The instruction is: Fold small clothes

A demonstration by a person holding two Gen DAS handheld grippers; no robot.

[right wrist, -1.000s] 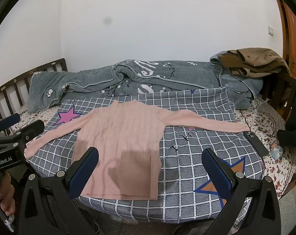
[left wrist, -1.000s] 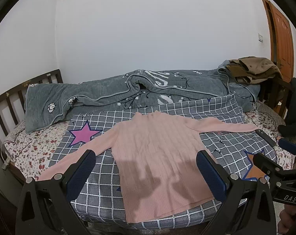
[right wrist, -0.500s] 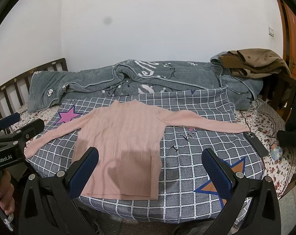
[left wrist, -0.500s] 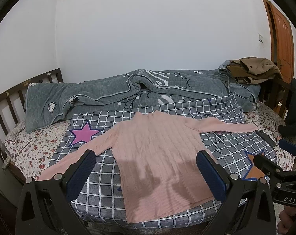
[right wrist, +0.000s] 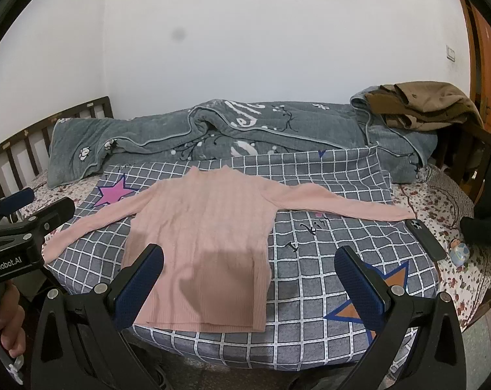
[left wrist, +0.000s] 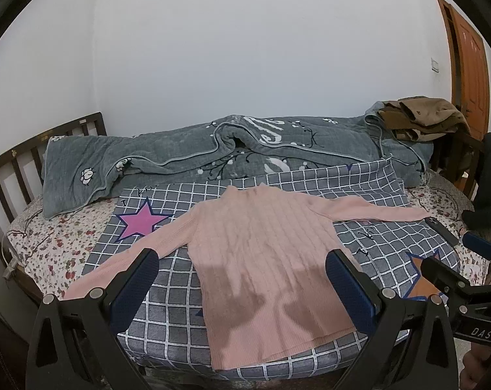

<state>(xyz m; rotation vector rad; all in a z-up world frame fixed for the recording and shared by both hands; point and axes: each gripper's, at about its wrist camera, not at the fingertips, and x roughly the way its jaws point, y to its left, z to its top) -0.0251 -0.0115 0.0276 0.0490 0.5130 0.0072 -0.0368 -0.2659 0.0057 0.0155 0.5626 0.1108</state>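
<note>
A pink ribbed long-sleeve sweater lies flat on a grey checked sheet, both sleeves spread out to the sides, hem toward me. My left gripper hovers open above the hem, holding nothing. The right gripper is open too, over the sweater's lower right edge and the sheet. Each gripper also shows at the side of the other's view: the left gripper and the right gripper.
A rolled grey quilt lies along the back of the bed. Brown clothes are piled at the back right. A dark phone and a small toy rest at the sheet's right edge. A wooden headboard stands left.
</note>
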